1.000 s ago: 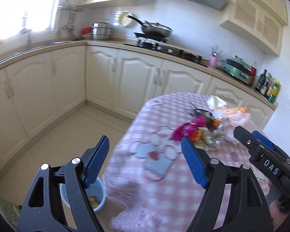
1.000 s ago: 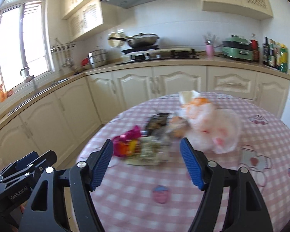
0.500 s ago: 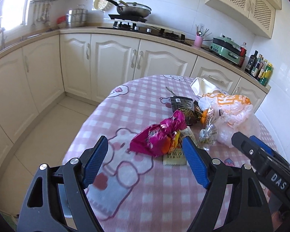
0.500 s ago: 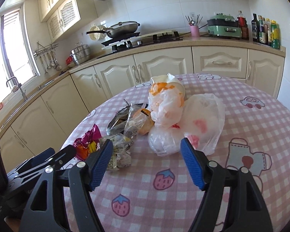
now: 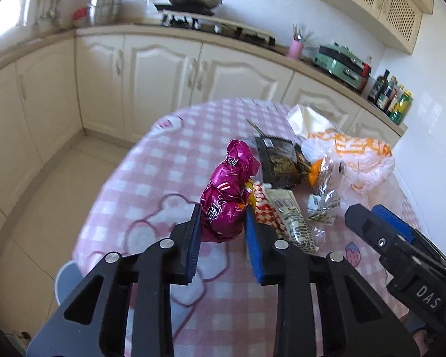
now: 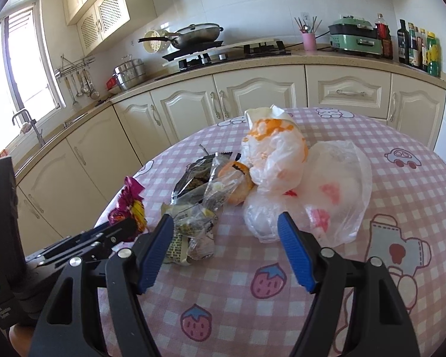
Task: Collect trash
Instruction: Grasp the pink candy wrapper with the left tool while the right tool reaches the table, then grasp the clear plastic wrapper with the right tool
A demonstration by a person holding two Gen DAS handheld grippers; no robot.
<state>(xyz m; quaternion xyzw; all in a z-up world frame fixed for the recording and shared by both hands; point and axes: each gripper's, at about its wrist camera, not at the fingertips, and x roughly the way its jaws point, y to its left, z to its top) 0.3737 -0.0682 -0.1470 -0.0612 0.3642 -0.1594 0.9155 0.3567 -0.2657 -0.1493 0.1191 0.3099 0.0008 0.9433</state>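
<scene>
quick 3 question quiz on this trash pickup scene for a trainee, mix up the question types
1. True or false: the left tongs are closed on the magenta snack wrapper.
2. Multiple choice: the right tongs are (a) open and holding nothing, (b) shut on a plastic bag, (c) shut on the dark snack packet.
3. Short answer: which piece of trash lies farthest right on the pink checked tablecloth, seen from the right wrist view?

Key
1. True: both blue pads press the wrapper's sides.
2. (a): the jaws stand wide apart above the cloth, near the crumpled clear wrapper.
3. The white plastic bag with red print, beside the orange-printed bag.
</scene>
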